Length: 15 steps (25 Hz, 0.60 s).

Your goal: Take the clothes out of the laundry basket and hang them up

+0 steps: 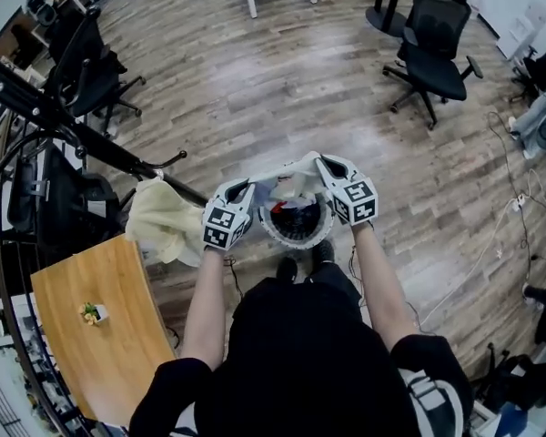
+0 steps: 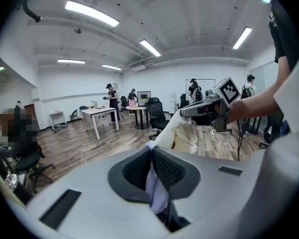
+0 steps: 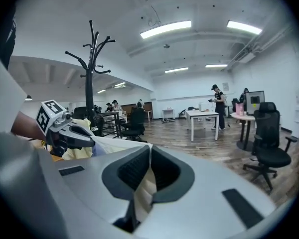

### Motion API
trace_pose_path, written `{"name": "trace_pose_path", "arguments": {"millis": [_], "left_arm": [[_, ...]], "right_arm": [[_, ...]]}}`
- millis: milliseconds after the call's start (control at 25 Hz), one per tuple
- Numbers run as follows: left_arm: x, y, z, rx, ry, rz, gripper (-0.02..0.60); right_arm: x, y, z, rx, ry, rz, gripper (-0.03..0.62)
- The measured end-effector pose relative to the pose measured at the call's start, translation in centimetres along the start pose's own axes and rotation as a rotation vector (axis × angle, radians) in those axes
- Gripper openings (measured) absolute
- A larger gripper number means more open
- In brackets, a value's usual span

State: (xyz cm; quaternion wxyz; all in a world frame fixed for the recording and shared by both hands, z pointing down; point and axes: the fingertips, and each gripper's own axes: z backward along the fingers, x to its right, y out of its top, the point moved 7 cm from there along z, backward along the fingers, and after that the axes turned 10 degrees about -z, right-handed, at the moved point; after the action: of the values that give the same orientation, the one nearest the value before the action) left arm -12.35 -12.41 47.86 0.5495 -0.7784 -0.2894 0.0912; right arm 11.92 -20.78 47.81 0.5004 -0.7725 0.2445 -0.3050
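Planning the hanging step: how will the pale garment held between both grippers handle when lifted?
Probably floppy: the pale garment folds thin in the left gripper's shut jaws and droops below its stretched edge. Likely light: two small pinches, the right gripper's included, carry it.

The person wears a black short-sleeved top (image 1: 300, 353). Its right sleeve (image 1: 428, 391) has white striped markings near the shoulder, and the left sleeve (image 1: 164, 394) is mostly plain black. The trousers are dark and the shoes (image 1: 288, 268) black. The left gripper (image 1: 244, 189) and right gripper (image 1: 323, 164) have pale grey shells, and each bears a white cube (image 1: 221, 227) printed with black square markers. In the gripper views, the shells are smooth grey with dark rectangular slots (image 2: 60, 208), a dark grey collar around the jaws, and black pads (image 3: 134, 171) with a fine ribbed texture.
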Motion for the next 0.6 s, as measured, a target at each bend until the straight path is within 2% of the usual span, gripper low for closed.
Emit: {"name": "trace_pose_path", "arguments": {"millis": [600], "left_arm": [[-1.5,3.8,4.2,-0.01,0.425,0.085,0.033]], "right_arm": [[-0.8,7.5,-8.2,-0.021,0.388,0.18,0.018]]}}
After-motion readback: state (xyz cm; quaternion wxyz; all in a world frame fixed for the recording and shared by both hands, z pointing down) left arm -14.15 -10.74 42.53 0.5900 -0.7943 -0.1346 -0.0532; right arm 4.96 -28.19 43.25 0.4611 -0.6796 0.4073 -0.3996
